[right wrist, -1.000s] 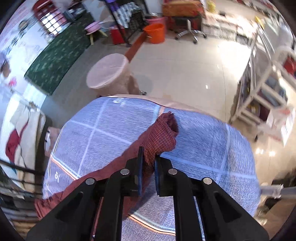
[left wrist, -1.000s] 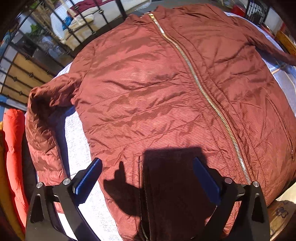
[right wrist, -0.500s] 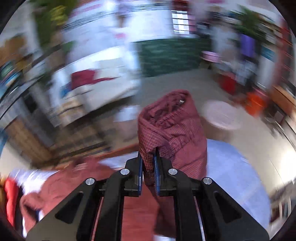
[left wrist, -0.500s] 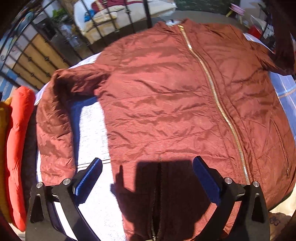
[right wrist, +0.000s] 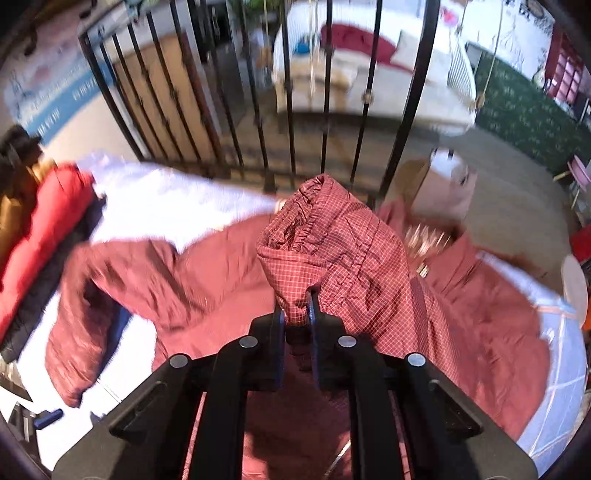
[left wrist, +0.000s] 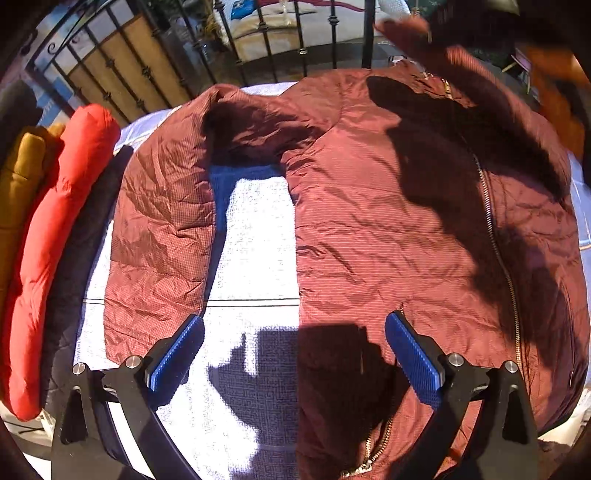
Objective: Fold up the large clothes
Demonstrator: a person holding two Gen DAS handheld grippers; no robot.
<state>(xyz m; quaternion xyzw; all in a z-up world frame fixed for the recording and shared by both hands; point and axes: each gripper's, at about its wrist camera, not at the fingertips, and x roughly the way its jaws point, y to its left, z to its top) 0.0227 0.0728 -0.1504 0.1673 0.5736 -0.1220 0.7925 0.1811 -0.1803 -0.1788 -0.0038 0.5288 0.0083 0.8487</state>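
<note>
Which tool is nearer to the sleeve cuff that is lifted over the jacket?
Right. The right tool has the lifted sleeve cuff between its opening jaws. The left tool hangs open over the white cloth, beside the other sleeve.

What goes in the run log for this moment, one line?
stage: first sleeve fold | right tongs: opening, sleeve cuff between pads, over jacket | left tongs: open, empty | other sleeve: flat

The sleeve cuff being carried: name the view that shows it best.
Right wrist view: the sleeve cuff fills the centre, gathered edge sharp, fabric between the opening jaws of the right hand-held gripper. Left wrist view shows only a blurred bit at its top edge.
</note>
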